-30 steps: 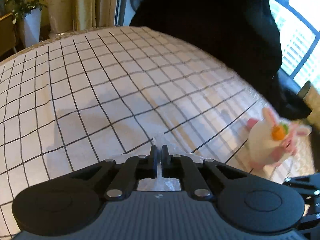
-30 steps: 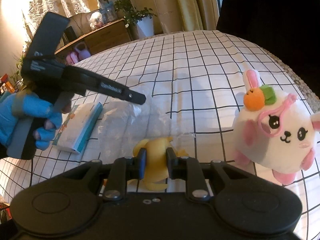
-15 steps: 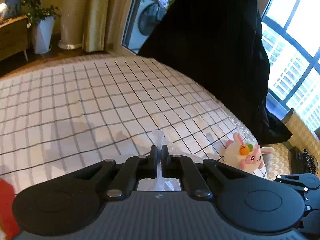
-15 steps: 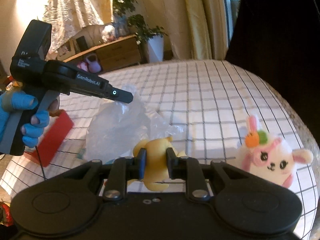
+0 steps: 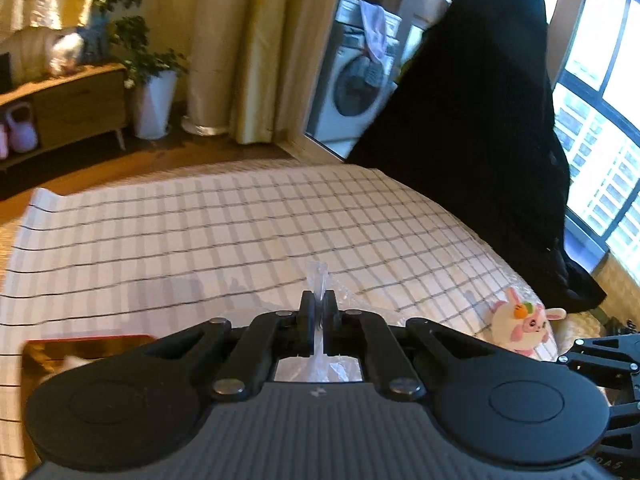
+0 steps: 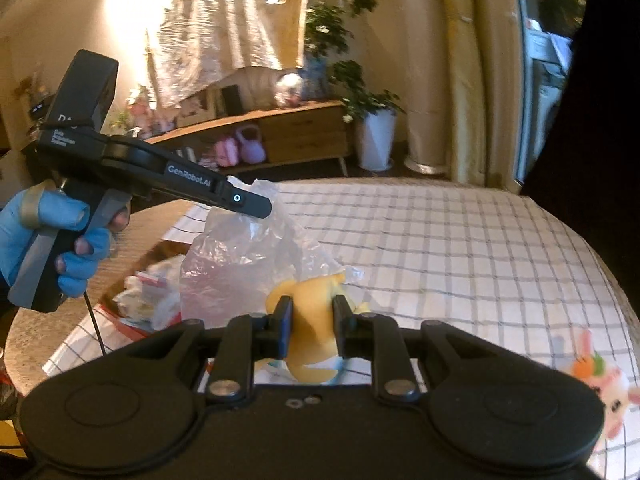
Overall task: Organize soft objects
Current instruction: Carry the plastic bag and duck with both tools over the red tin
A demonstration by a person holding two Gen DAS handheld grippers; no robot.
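"GenRobot.AI" left gripper point(image 6: 256, 204), clear bag point(image 6: 240, 264)

My right gripper point(image 6: 311, 322) hid yellow plush's point(image 6: 314, 340) lower body; white bunny plush point(image 6: 602, 396) blurred, cut by frame edge; red box point(image 5: 86, 350) contents blurred, couldn't identify

A crumpled clear plastic bag point(image 6: 244, 256) hangs above the checked bedspread point(image 6: 460, 248), its top edge pinched and its mouth slack. Just beside its lower right corner, touching it, is a yellow plush toy point(image 6: 312, 336), soft and curved, held off the bedspread. A white-and-pink bunny plush point(image 5: 520, 322) with an orange carrot on its head sits upright near the bedspread's edge, well apart from the bag.
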